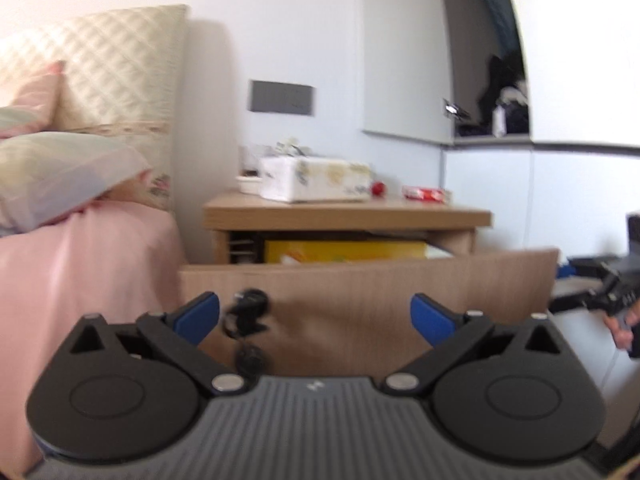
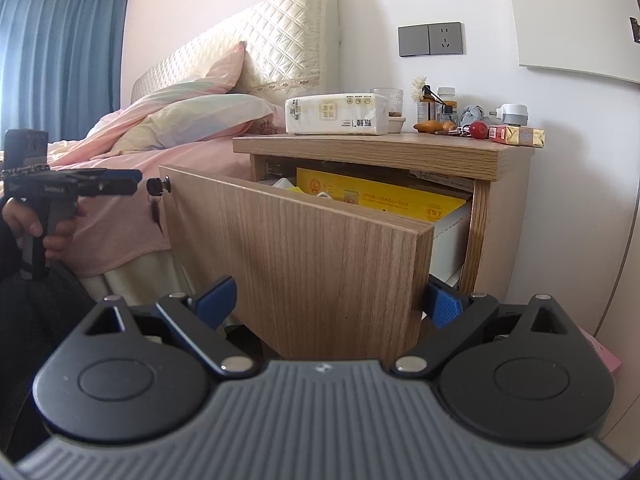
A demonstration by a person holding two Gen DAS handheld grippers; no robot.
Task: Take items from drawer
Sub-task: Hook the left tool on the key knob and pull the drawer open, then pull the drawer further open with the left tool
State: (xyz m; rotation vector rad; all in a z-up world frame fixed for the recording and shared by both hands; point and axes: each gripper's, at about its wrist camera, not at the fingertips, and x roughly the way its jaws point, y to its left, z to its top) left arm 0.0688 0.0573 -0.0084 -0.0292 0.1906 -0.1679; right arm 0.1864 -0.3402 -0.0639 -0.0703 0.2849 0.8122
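The wooden nightstand (image 2: 384, 152) has its drawer pulled out, and the drawer front (image 2: 304, 248) fills the middle of both views. Inside lies a flat yellow box (image 2: 380, 196) over white items; the yellow box (image 1: 344, 252) also peeks above the drawer front (image 1: 380, 292). A black key knob (image 1: 248, 308) with hanging keys sits in the front's left side. My left gripper (image 1: 316, 316) is open, its left fingertip beside the knob. From the right wrist, the left gripper (image 2: 136, 178) stops just short of the key knob (image 2: 158, 186). My right gripper (image 2: 328, 302) is open, straddling the drawer front's lower corner.
On the nightstand top stand a tissue pack (image 2: 338, 114), a red ball (image 2: 479, 130), a red-and-gold box (image 2: 516, 135) and small bottles. A bed with pink sheet (image 2: 168, 160) and pillows borders the left. A wall socket (image 2: 431, 39) is above. A pink item (image 2: 600, 354) lies on the floor.
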